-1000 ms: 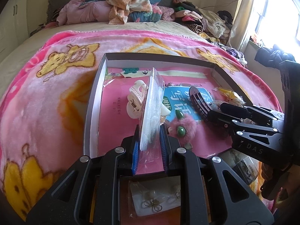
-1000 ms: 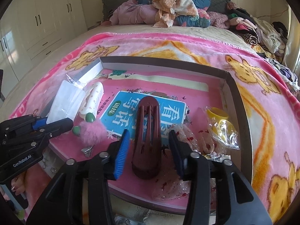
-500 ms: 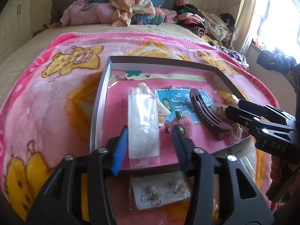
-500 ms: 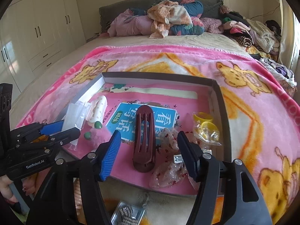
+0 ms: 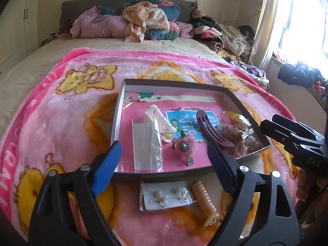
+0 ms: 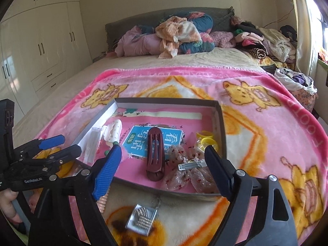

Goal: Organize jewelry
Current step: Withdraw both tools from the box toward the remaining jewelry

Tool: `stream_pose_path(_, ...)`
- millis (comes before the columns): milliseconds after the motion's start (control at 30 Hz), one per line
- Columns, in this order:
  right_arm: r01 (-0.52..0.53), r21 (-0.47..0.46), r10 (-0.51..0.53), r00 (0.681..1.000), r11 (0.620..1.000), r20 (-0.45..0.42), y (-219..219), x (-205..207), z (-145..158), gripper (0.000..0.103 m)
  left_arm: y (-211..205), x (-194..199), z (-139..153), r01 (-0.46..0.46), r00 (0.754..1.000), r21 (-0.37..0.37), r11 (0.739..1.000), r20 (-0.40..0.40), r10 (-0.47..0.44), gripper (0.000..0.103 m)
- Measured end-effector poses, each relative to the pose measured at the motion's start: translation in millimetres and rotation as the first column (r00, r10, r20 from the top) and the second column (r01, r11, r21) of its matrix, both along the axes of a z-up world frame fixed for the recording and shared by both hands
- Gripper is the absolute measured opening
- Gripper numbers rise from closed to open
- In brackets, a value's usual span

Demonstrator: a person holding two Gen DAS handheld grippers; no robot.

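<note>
A bedroom: a bed under a pink cartoon-bear blanket (image 5: 61,123), heaped clothes (image 6: 180,32) at the headboard, white wardrobes (image 6: 41,47) on one side. On the blanket sits a shallow tray (image 5: 117,119) with a pink floor. The tray's near right corner is hidden behind the right gripper (image 6: 162,168) in its own view. The left gripper (image 5: 164,164) has just been opening and holds nothing; the clear packet (image 5: 146,143) lies flat in the tray, beyond its fingers. The right gripper's jaws have likewise been spreading, empty, with the maroon hair clip (image 6: 155,153) lying in the tray ahead between them. An earring card (image 5: 166,194) and a beige comb clip (image 5: 205,203) lie on the blanket outside the tray.
</note>
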State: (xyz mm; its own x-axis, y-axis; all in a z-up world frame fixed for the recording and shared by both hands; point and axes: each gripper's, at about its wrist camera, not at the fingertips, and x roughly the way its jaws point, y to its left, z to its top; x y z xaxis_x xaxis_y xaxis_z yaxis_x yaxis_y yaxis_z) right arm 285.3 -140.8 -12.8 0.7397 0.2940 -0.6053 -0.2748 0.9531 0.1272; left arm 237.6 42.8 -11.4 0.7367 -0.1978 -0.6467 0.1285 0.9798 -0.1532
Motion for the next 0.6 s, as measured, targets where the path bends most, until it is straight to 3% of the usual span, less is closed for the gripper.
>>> stream_pose_path(100,0.008,0.005,-0.009,1.0,1.0,0.014,-4,-9,6,0.081,1,-7,6,-0.005,1.0,-0.003,1.0,0.015,0.005,0.085)
stream_pose_path(467,0.01,0.027,-0.012,0.998,1.0,0.064,-11,-41,26,0.082,0,-33,24,-0.006,0.998,0.001,1.0,0.059,0.006,0.086)
stream_pose_path(600,0.007,0.036,-0.01,0.997,0.999,0.078,-12,-54,29,0.087,0,-42,27,-0.004,0.998,-0.003,1.0,0.07,0.004,0.086)
